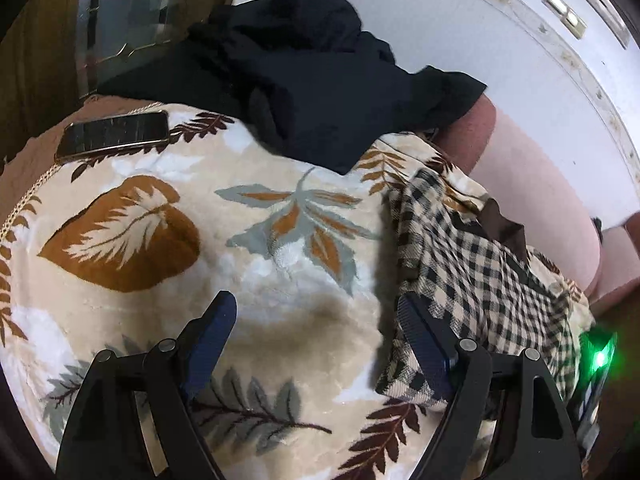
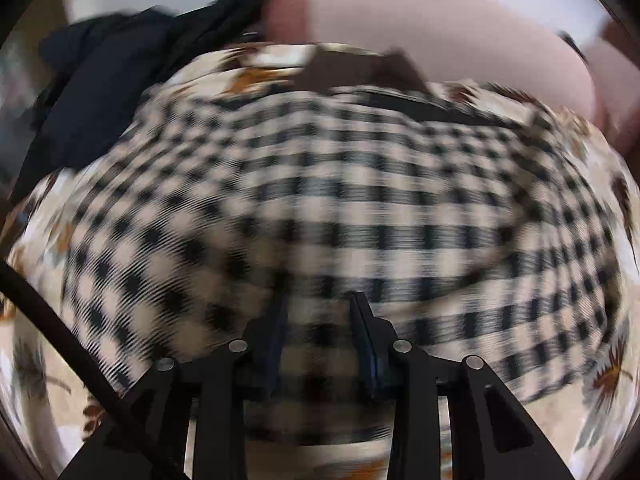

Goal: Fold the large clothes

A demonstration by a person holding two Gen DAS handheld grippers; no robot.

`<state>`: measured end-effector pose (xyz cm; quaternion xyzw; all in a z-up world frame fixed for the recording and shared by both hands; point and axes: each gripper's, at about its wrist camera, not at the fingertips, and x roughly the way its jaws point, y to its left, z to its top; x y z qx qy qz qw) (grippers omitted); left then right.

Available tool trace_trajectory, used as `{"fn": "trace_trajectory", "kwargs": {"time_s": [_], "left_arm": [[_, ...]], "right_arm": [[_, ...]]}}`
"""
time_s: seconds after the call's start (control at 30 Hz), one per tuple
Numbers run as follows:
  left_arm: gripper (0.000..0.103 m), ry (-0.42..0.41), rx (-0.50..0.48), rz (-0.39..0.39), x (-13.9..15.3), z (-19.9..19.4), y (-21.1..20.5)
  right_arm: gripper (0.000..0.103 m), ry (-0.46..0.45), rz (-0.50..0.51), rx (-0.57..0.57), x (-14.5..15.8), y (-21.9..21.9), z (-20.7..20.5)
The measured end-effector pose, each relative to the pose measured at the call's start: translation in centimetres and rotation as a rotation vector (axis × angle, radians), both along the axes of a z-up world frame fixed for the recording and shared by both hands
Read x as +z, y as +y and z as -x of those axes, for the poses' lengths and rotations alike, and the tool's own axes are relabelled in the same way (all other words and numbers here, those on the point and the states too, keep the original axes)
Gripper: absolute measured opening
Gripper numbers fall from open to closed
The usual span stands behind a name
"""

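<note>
A beige-and-black checked garment (image 1: 472, 280) lies spread on the right part of a leaf-patterned blanket (image 1: 256, 272). My left gripper (image 1: 316, 312) stands open over the bare blanket. Its right finger (image 1: 420, 328) is at the garment's left edge, and nothing is between the pads. In the blurred right wrist view the checked garment (image 2: 328, 208) fills the picture. My right gripper (image 2: 319, 314) hangs just over its near part, with a narrow gap between its jaws and checked cloth showing through it. A black garment (image 1: 304, 80) lies crumpled at the blanket's far side.
A phone (image 1: 114, 134) lies on the blanket at the far left. A glass-fronted cabinet (image 1: 120, 20) stands behind it. A pink padded edge (image 1: 536, 192) borders the bed on the right, with a white floor beyond. A green light (image 1: 600, 358) glows at the right edge.
</note>
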<state>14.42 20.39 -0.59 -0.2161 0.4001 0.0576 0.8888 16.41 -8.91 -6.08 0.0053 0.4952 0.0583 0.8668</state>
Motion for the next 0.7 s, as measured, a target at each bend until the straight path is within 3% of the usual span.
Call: {"fn": "trace_trajectory", "kwargs": {"time_s": [0.03,0.17,0.27,0.37,0.5,0.57,0.7], "left_arm": [[0.082,0.002,0.012,0.008,0.0,-0.1,0.3],[0.082,-0.021,0.047,-0.029,0.3,-0.5,0.4],[0.082,-0.02,0.053,-0.086,-0.1,-0.7,-0.4],[0.082,-0.038,0.043,-0.125,0.2,-0.3,-1.4],[0.083,-0.137,0.059,-0.186,1.8,1.1,-1.7],[0.084,-0.141,0.04,-0.171,2.3,1.3,-1.1],[0.084,-0.088,0.069,-0.032,1.6,1.3,2.1]], "right_arm": [[0.036,0.024,-0.041,0.072,0.0,1.4,0.6],[0.036,-0.02,0.012,0.164,1.7,3.2,2.9],[0.036,-0.062,0.029,0.132,3.7,1.2,4.6],[0.037,-0.105,0.11,0.101,5.5,-1.1,6.4],[0.043,-0.12,0.177,0.096,6.3,-2.9,7.9],[0.045,-0.111,0.168,0.09,5.9,-3.0,8.0],[0.045,-0.102,0.128,0.123,4.8,-1.1,7.8]]}}
